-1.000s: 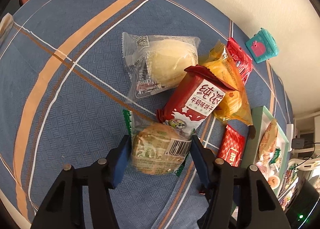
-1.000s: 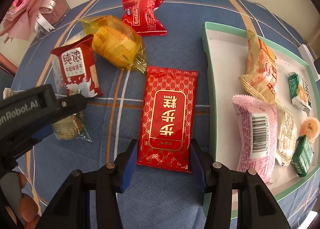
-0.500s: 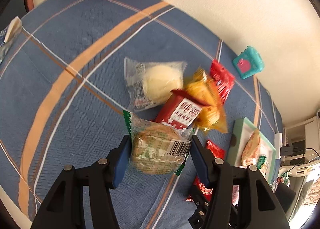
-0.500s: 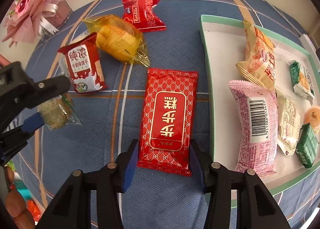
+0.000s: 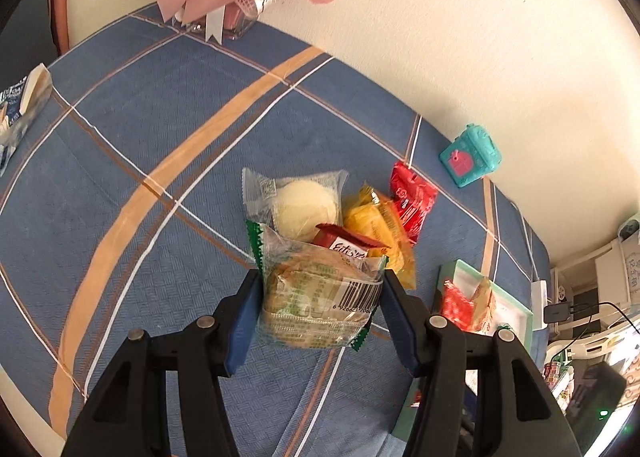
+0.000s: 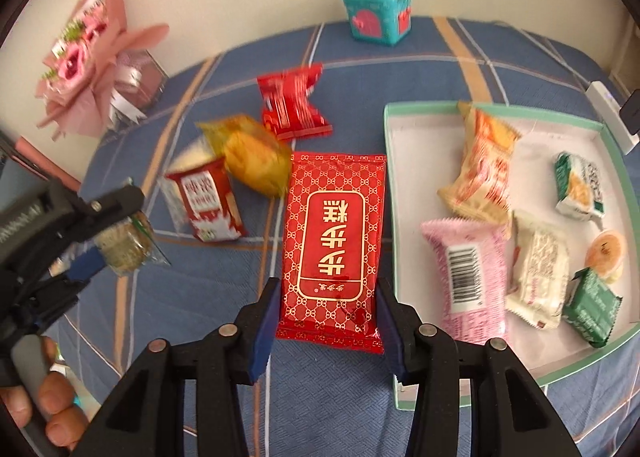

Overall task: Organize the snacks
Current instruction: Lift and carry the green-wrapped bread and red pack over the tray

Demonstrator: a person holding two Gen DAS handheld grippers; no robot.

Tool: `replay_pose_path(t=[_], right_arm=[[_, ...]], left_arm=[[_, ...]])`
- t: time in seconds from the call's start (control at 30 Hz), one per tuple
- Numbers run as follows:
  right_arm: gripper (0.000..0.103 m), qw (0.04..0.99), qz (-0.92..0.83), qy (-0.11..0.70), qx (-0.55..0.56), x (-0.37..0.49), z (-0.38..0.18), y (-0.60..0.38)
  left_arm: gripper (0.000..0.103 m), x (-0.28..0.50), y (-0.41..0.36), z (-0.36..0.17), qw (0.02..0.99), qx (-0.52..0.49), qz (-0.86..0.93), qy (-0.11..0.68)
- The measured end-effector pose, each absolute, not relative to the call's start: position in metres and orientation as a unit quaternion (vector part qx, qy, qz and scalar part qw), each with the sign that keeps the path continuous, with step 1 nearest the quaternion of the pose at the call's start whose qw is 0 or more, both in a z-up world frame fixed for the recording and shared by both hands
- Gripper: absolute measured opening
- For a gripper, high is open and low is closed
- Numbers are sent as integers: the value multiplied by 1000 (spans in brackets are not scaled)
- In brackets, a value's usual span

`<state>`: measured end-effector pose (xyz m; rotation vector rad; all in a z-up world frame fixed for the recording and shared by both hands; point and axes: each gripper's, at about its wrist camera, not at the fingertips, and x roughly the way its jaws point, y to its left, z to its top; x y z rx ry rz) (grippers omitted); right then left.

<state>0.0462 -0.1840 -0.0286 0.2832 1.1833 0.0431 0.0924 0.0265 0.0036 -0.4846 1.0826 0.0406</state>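
My left gripper [image 5: 320, 297] is shut on a clear green-edged pastry packet [image 5: 316, 297] and holds it above the blue cloth; it also shows in the right wrist view [image 6: 124, 245]. My right gripper [image 6: 326, 309] is shut on a flat red packet with gold lettering [image 6: 334, 233], lifted off the cloth beside the white tray [image 6: 390, 125]. On the cloth lie a red milk-biscuit packet [image 6: 206, 203], a yellow packet [image 6: 252, 153], a small red packet [image 6: 294, 105] and a clear packet with a white bun [image 5: 296, 205].
The green-rimmed tray at the right holds several packets, among them a pink one [image 6: 466, 277] and an orange one [image 6: 482, 169]. A teal toy house [image 6: 376, 11] and a pink bouquet [image 6: 88, 57] stand by the wall. A blue-white packet [image 5: 20, 113] lies far left.
Both grippers have risen from the cloth with their packets. The left one lifted the pastry packet clear of the snack pile; the right one raised the red packet and tilted up.
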Motion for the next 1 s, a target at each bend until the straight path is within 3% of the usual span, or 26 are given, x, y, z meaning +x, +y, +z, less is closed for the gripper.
replay_pose_path(t=[0.47, 1.0], right_arm=[[48, 841, -19, 516, 159, 62, 11, -223], [49, 828, -142, 489, 235, 45, 8, -341]], left_arm=[[60, 95, -23, 20, 841, -194, -28, 505], [60, 89, -162, 18, 836, -82, -160, 519]])
